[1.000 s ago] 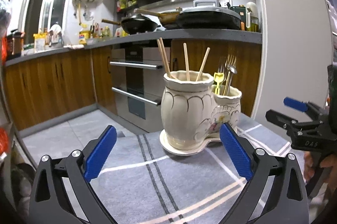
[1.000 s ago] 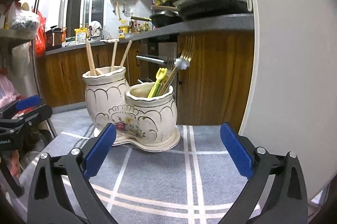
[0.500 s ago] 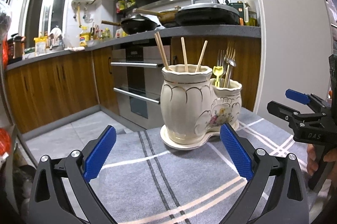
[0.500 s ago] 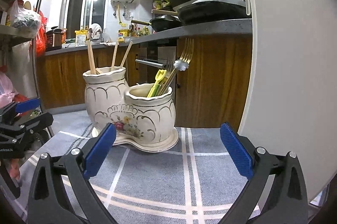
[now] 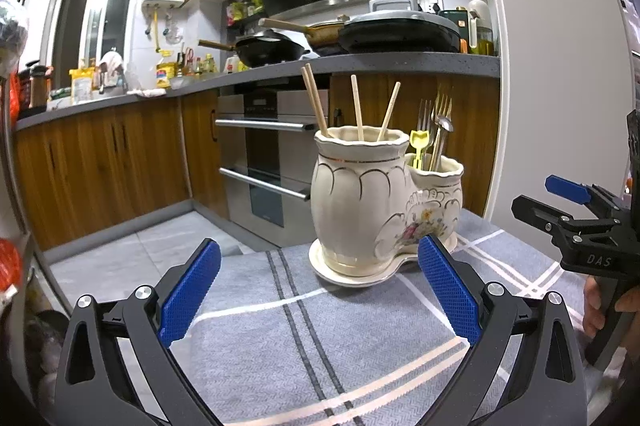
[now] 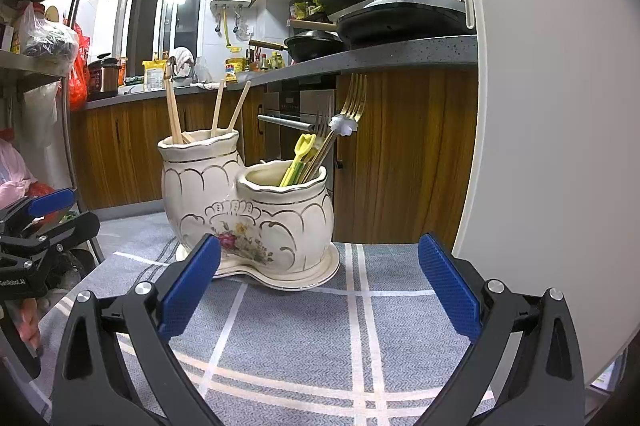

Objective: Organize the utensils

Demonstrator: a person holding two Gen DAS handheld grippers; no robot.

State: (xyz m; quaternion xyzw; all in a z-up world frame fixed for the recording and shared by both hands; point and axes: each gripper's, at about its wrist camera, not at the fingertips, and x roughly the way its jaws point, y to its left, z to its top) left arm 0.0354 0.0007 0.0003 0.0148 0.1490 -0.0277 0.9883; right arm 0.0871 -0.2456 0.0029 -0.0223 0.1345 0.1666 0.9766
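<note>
A cream double ceramic holder [image 5: 372, 202] [image 6: 256, 214] stands on a grey checked cloth [image 5: 304, 338] [image 6: 320, 330]. Its taller pot holds several wooden chopsticks [image 5: 356, 106] [image 6: 218, 108]. Its shorter pot holds metal forks [image 5: 438, 122] [image 6: 352, 106] and a yellow utensil [image 5: 418, 146] [image 6: 298, 156]. My left gripper [image 5: 320, 290] is open and empty, short of the holder; it also shows at the left edge of the right wrist view [image 6: 44, 222]. My right gripper [image 6: 318, 284] is open and empty in front of the shorter pot; it also shows at the right of the left wrist view [image 5: 568, 202].
A white wall or panel [image 6: 540, 106] rises close on the right of the cloth. Behind the holder are wooden cabinets, an oven [image 5: 264, 162] and a counter with pans [image 5: 264, 50]. A metal shelf with bags [image 6: 36, 42] stands at the left.
Both grippers have pulled back slightly and tilted up, so the holder sits a little lower and farther in both views. Both stay open and empty.
</note>
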